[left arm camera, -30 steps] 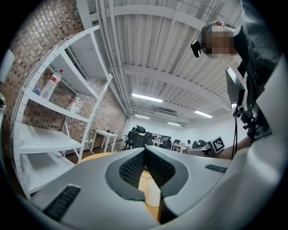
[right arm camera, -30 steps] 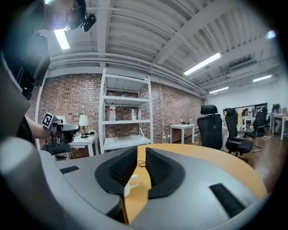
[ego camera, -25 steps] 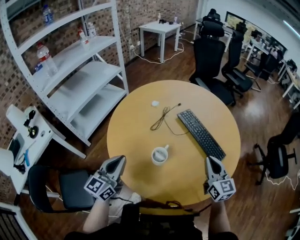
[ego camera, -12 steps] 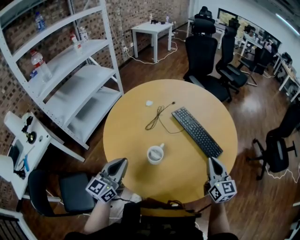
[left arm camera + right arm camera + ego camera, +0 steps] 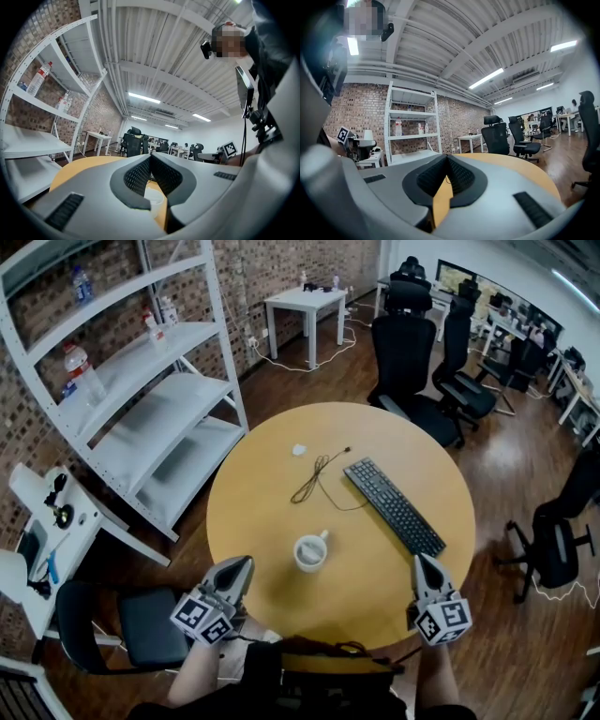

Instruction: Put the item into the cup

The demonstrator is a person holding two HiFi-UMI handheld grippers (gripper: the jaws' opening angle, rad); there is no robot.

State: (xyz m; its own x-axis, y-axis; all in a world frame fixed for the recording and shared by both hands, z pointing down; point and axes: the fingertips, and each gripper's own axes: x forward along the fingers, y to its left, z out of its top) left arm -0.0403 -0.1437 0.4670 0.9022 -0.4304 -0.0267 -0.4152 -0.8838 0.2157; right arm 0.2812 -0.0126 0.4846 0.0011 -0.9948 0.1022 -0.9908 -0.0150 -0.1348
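Observation:
A white cup with a handle stands on the round yellow table, a little front of centre. Far from it, towards the back, lies a small white item. My left gripper hovers at the table's front left edge, shut and holding nothing. In the left gripper view its jaws meet at the tips, and the cup shows below them. My right gripper is at the front right edge, also shut and holding nothing. In the right gripper view its jaws are closed over bare tabletop.
A black keyboard lies diagonally on the table's right half, and a thin black cable is looped beside it. White shelving stands to the left, and office chairs stand behind the table. A black chair is at the front left.
The head camera has shifted a little, so the table sits slightly further left in the picture. Both grippers stay shut at the table's front edge.

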